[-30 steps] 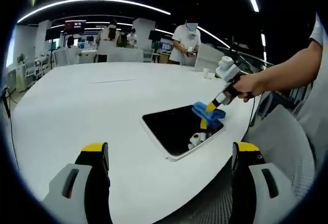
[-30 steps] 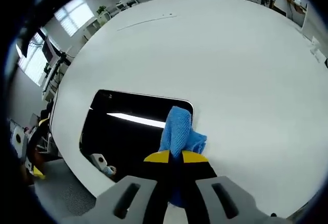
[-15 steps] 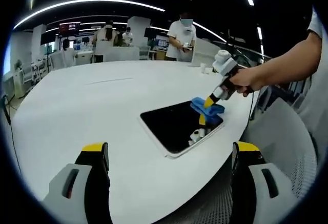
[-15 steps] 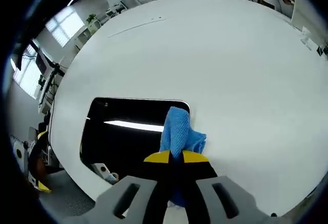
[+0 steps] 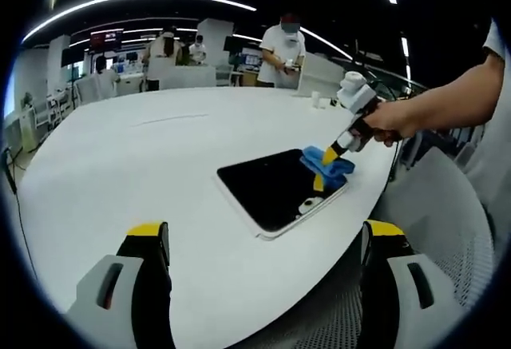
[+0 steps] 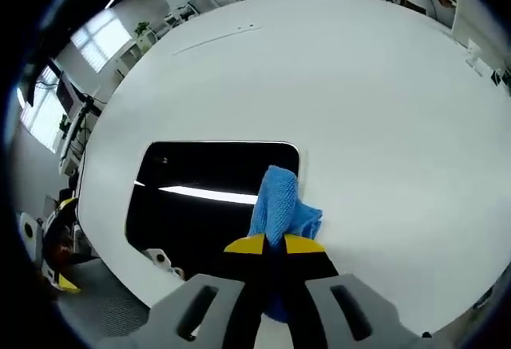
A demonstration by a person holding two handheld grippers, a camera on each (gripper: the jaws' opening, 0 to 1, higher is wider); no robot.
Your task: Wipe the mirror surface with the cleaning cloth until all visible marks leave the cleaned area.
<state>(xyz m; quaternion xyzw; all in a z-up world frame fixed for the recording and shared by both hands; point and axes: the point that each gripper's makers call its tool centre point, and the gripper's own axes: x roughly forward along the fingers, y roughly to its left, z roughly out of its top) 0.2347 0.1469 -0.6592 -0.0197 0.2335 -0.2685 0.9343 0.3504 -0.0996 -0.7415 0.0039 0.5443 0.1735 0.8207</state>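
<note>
A dark rectangular mirror point(image 5: 275, 189) point(image 6: 204, 197) with a white rim lies flat on the white table. My right gripper point(image 6: 274, 243) point(image 5: 326, 157) is shut on a blue cleaning cloth point(image 6: 279, 209) point(image 5: 327, 169), which rests on the mirror's edge nearest that gripper. A person's hand point(image 5: 391, 125) holds that gripper from the right. The mirror reflects ceiling light strips and the gripper. My left gripper point(image 5: 263, 237) hangs open over the table's near edge, well short of the mirror, with nothing between its jaws.
The big round white table point(image 5: 120, 157) point(image 6: 359, 85) spreads far beyond the mirror. A standing person point(image 5: 286, 53) and small cups point(image 5: 318, 101) are at its far side. A mesh chair point(image 5: 447, 229) sits right of the table edge.
The cloth and right gripper slid slightly along the mirror's edge. Both views shifted a little with the hands; the mirror stays put.
</note>
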